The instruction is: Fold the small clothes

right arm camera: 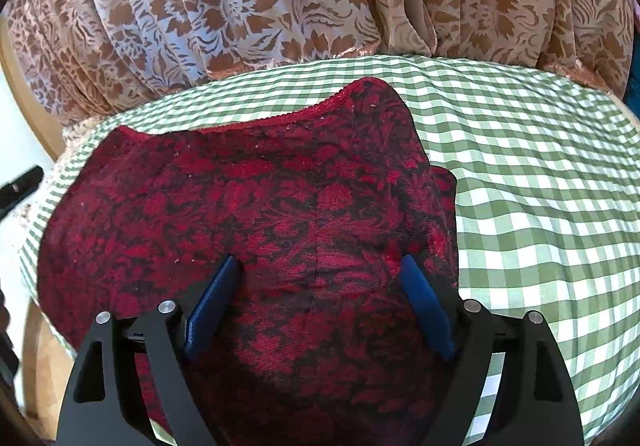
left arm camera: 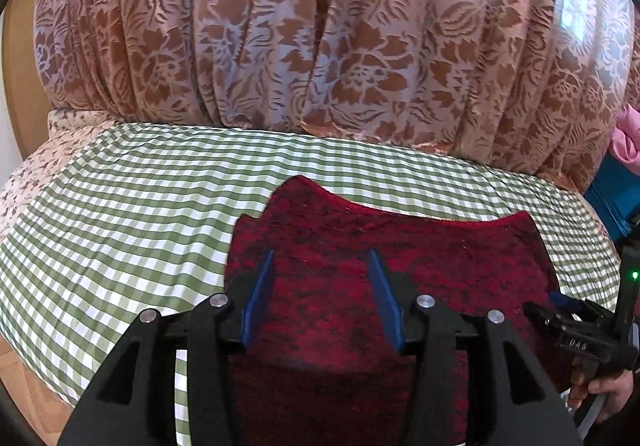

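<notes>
Red-black patterned garment (right arm camera: 280,214) flat on checked cloth (right arm camera: 520,174). Both jaws open, empty. Only left view shows a hand (left arm camera: 600,394), right gripper (left arm camera: 560,306).

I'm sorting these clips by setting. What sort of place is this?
Most likely a room in a home. A green gingham cloth covers the rounded work surface, a floral patterned curtain hangs close behind it, and a small red-and-black garment lies on the cloth.

Red garment (right arm camera: 280,206): near end cut off
</notes>
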`<state>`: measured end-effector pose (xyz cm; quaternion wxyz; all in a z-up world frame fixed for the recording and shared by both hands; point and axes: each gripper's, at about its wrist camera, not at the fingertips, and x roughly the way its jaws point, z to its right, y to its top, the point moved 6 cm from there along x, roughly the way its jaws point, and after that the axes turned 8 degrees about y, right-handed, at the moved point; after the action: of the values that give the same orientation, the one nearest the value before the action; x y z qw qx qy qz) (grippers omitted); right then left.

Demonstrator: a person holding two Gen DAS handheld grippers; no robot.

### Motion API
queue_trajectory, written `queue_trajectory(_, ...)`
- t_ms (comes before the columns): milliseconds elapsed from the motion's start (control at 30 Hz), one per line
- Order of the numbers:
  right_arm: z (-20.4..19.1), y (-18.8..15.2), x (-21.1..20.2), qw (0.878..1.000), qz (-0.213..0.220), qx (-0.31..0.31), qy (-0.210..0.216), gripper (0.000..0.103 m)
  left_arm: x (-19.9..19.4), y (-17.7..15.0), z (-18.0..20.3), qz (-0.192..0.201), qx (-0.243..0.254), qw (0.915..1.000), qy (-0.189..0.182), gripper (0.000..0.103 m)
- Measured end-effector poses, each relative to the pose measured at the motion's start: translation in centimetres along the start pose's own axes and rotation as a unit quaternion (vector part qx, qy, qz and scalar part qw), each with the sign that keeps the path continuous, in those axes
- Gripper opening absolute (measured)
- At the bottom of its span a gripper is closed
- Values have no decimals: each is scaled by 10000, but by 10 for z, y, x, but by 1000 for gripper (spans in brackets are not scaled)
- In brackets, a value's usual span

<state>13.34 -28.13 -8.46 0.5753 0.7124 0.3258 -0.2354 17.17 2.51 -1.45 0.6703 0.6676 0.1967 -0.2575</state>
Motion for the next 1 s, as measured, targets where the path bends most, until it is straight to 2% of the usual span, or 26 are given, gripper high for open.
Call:
queue_trajectory(100, 0, 3, -4, 9999, -1, 50, 126, 83, -1, -3, 12, -22, 85, 10000, -45, 48)
queue_trajectory(367, 19, 17, -33, 9922, 309, 768, 932, 83, 0, -13, 43, -121, 357, 9991, -219, 48)
queue_trajectory(533, 43, 18, -53, 9883, 501, 1082, 956, 83, 4, -19, 62, -195, 507, 9979, -345, 48)
queue_trajectory(667, 67, 7, -52, 9849, 392, 1369, 984, 83, 8, -24, 78, -273, 640, 9965, -456, 48)
queue_trajectory(767, 81, -9, -42, 9755, 117, 1750, 1324, 83, 12, -30, 94, -362, 797, 9945, -579, 48)
queue_trajectory(867, 91, -28, -30, 9591, -111, 2204, 1772, 86, 17, -35, 106, -474, 904, 9924, -685, 48)
queue_trajectory(1000, 95, -39, -27, 9461, -82, 2392, 2181, 90, 21, -42, 119, -525, 1098, 9902, -690, 48)
